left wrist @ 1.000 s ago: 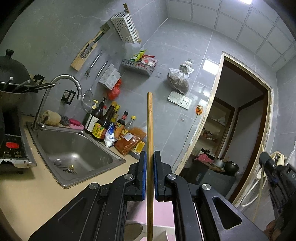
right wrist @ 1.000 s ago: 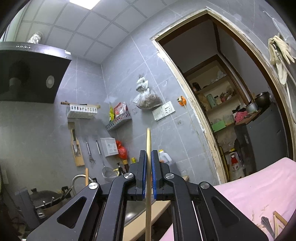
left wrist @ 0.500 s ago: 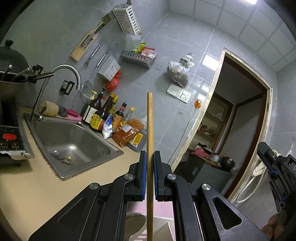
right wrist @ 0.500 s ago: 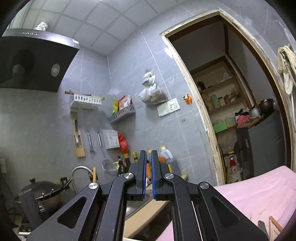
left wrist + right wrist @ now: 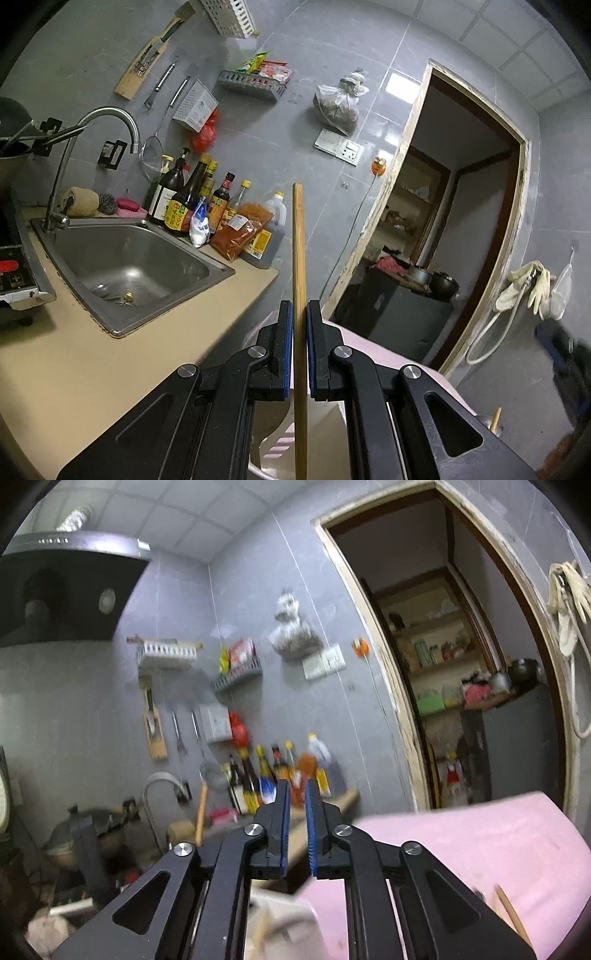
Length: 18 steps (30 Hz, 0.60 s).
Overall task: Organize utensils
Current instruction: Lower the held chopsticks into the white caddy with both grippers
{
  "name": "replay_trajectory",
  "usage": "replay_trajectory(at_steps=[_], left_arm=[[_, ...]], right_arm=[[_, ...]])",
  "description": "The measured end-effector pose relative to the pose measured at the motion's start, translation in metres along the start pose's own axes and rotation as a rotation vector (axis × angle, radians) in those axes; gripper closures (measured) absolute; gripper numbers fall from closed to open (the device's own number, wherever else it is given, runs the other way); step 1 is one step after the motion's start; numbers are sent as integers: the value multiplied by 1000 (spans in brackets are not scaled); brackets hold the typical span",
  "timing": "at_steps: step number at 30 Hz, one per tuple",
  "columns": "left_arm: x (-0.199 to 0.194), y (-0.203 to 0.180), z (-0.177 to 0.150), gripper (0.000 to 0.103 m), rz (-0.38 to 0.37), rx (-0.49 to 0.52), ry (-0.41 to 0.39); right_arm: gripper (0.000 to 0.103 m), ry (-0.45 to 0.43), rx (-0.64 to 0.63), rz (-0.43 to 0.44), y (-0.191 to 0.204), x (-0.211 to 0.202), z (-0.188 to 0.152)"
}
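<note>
My left gripper [image 5: 299, 325] is shut on a wooden chopstick [image 5: 298, 258], held upright above a white utensil holder [image 5: 325, 439] on a pink cloth [image 5: 373, 347]. My right gripper [image 5: 295, 805] is slightly open and holds nothing. In the right wrist view that chopstick [image 5: 200, 812] and the left gripper [image 5: 88, 853] show at the left, blurred. Another wooden chopstick [image 5: 511, 912] lies on the pink cloth [image 5: 461, 842] at the lower right.
A steel sink [image 5: 129, 266] with a faucet [image 5: 92, 147] is set in the beige counter [image 5: 74, 369]. Sauce bottles [image 5: 207, 206] stand behind it. A doorway [image 5: 443, 240] opens at the right. Utensils hang on the wall [image 5: 166, 81].
The right gripper let go of its chopstick and its jaws parted a little. The left gripper tilted down, still holding its chopstick. The right view swung and blurred.
</note>
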<state>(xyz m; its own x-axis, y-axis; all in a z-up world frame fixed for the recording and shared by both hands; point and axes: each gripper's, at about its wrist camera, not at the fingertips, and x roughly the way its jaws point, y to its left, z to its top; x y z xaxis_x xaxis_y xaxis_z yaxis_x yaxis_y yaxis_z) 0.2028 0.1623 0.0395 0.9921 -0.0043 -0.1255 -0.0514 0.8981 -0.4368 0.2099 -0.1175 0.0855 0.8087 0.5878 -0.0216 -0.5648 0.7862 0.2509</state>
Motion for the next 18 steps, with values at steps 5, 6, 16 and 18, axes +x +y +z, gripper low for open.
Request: replay_trajectory(at_steps=[5,6,16,18], left_arm=[[-5,-5,-2,98,-8,48,10],[-4,-5,-2,98,-11,51,13],[1,-4,-3,98,-10,69,49],[-1,-3,-4,98,-10,78,47]], right_arm=[[75,128,5,-2,-8,-20,-30],[75,153,12,0,-9,-20,-34],[71,279,20,57,1,-16,-53],[71,316,35,79,3,-17,-58]])
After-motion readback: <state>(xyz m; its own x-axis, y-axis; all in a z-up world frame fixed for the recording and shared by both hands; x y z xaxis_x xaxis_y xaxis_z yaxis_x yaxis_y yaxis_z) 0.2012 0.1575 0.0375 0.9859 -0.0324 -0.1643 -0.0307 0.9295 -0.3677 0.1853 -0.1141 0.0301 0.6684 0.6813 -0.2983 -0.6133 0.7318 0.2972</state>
